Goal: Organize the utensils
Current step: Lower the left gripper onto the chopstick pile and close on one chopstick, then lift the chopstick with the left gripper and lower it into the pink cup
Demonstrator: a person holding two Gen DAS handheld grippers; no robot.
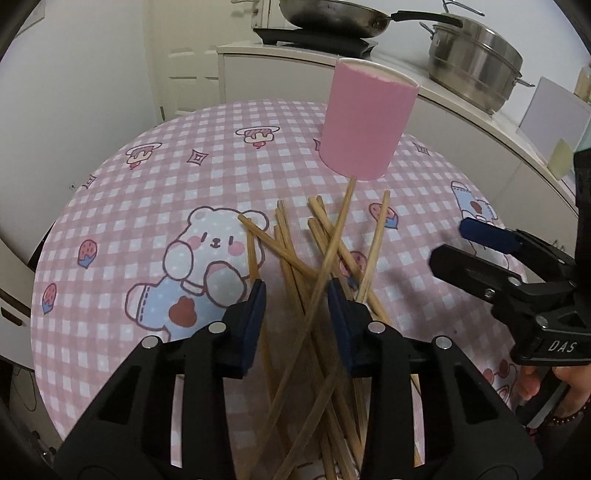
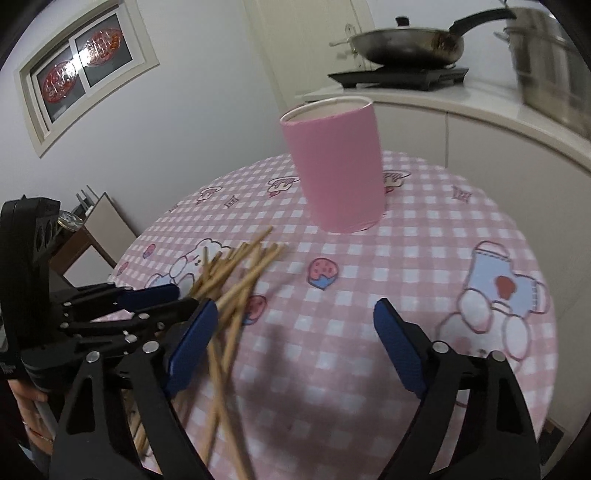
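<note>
A loose pile of wooden chopsticks lies crossed on the round table with the pink checked cloth. Beyond it stands a tall pink cup, upright, with one chopstick's tip at its base. My left gripper hangs over the pile with several chopsticks running between its blue pads, which stand apart from them. My right gripper comes in from the right. In the right wrist view the right gripper is wide open over bare cloth, the chopsticks beside its left finger, the left gripper and the cup beyond.
Behind the table runs a white counter with a frying pan on a black hob and a steel pot. The table's round edge drops off to the left and front. A low wooden piece of furniture stands left of the table.
</note>
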